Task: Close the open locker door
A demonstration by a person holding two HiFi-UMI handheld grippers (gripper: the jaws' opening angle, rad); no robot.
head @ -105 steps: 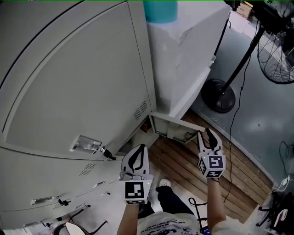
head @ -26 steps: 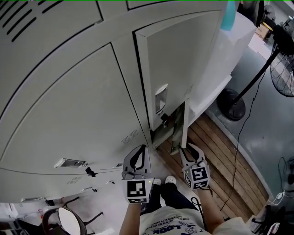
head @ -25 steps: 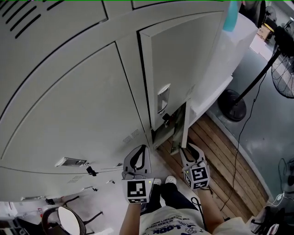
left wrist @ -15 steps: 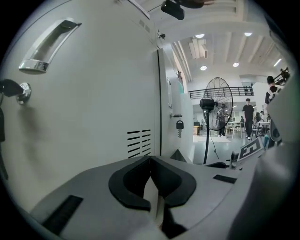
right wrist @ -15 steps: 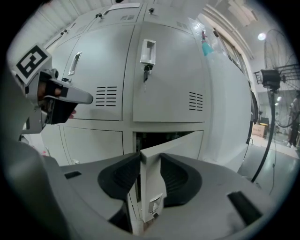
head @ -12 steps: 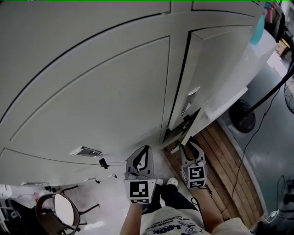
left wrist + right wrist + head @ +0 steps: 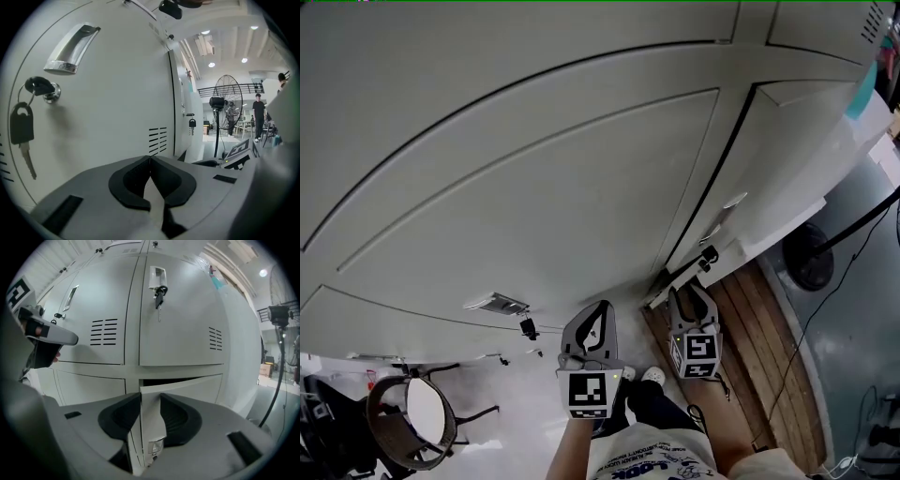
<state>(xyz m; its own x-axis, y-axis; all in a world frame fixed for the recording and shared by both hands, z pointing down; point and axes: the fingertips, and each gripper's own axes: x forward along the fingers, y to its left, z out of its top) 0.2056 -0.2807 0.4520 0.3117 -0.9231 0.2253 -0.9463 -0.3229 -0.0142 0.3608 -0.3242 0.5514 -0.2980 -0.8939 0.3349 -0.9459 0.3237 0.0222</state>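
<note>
Down low, the locker door point(image 7: 187, 386) stands slightly ajar with the right gripper point(image 7: 149, 398) clamped on its free edge, the left gripper point(image 7: 150, 159) closed on nothing, and only a dark slit of the locker's inside showing.

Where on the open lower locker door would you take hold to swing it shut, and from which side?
Grip the free vertical edge of the locker door, above its recessed handle, coming from the front with a jaw on each face. The panel is thin and stands ajar, so that edge is exposed. The right hand-held gripper is clamped there.
</note>
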